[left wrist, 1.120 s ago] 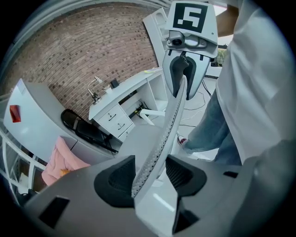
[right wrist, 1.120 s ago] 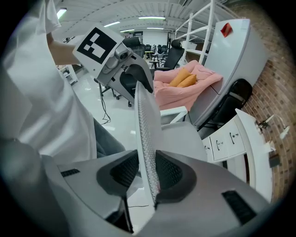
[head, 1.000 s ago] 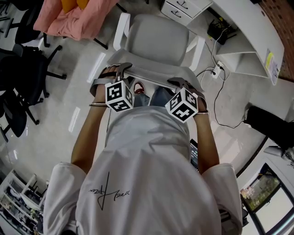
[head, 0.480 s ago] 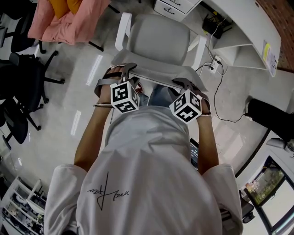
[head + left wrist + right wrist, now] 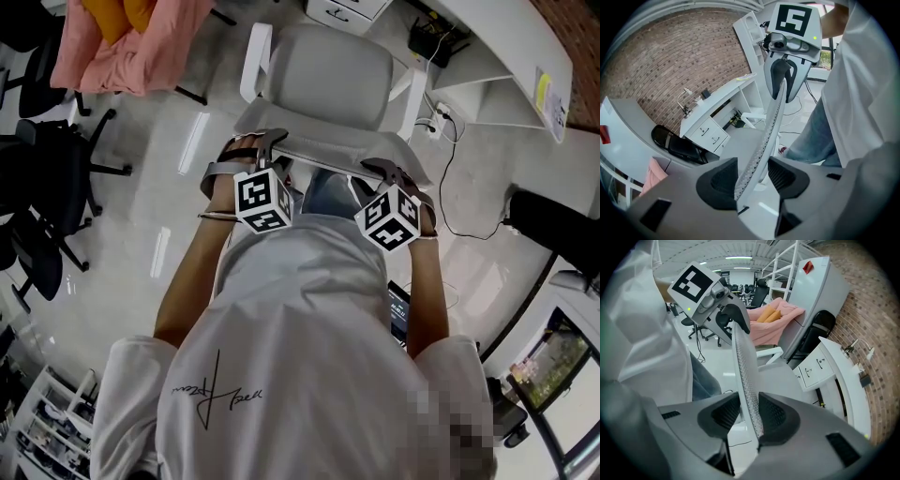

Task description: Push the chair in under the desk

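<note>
A grey office chair stands in front of me with its seat (image 5: 323, 75) facing the white desk (image 5: 506, 56). I stand behind its mesh backrest (image 5: 328, 148). My left gripper (image 5: 265, 142) is shut on the backrest's top edge near the left corner. My right gripper (image 5: 380, 171) is shut on the same edge near the right corner. In the left gripper view the mesh edge (image 5: 761, 140) runs between the pads of the left gripper (image 5: 752, 176). The right gripper view shows the mesh (image 5: 743, 366) clamped in the right gripper (image 5: 750, 418).
A white drawer unit (image 5: 342, 11) sits under the desk just beyond the chair. Cables and a power strip (image 5: 441, 117) lie on the floor at the right. Black office chairs (image 5: 47, 187) and a chair draped in pink cloth (image 5: 122, 37) stand to the left.
Both grippers and the chair have moved forward together, towards the desk and drawer unit. Each gripper keeps its hold on the backrest.
</note>
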### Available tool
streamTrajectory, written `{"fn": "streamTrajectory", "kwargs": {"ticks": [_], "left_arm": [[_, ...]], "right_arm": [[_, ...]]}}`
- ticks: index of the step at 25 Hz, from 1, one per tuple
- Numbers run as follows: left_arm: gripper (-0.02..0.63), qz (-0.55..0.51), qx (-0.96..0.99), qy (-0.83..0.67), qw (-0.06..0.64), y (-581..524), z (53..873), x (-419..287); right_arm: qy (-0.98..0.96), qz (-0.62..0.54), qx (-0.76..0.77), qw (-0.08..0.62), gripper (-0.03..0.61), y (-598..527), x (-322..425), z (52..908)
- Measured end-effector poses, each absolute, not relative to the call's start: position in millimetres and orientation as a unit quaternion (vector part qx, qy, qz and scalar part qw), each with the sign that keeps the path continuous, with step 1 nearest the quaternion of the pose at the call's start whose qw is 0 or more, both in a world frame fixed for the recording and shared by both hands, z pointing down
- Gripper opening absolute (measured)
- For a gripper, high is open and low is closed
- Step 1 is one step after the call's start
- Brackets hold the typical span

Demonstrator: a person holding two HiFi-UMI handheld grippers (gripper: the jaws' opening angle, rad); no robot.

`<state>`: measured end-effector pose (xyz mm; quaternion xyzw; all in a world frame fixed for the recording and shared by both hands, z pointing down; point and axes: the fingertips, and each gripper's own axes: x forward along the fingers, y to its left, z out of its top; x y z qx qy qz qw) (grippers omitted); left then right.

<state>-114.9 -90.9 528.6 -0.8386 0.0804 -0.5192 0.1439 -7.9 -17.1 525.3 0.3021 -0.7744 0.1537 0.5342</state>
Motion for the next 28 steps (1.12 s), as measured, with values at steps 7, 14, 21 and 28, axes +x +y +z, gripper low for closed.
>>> {"fn": "streamTrajectory", "kwargs": {"ticks": [7, 14, 21, 28], "left_arm": [[0.201, -0.521, -0.838, 0.070, 0.146, -90, 528, -103], [0.201, -0.522, -0.838, 0.068, 0.146, -89, 529, -92], [0.199, -0.524, -0.837, 0.065, 0.145, -90, 529, -90], [0.201, -0.523, -0.837, 0.060, 0.148, -92, 531, -81]], "right_arm": [[-0.777, 0.165, 0.310, 0.523, 0.140, -14, 3, 524], [-0.774, 0.168, 0.315, 0.523, 0.142, -14, 14, 525], [-0.772, 0.171, 0.317, 0.523, 0.143, -15, 17, 525], [-0.769, 0.174, 0.325, 0.522, 0.143, -16, 25, 526]]}}
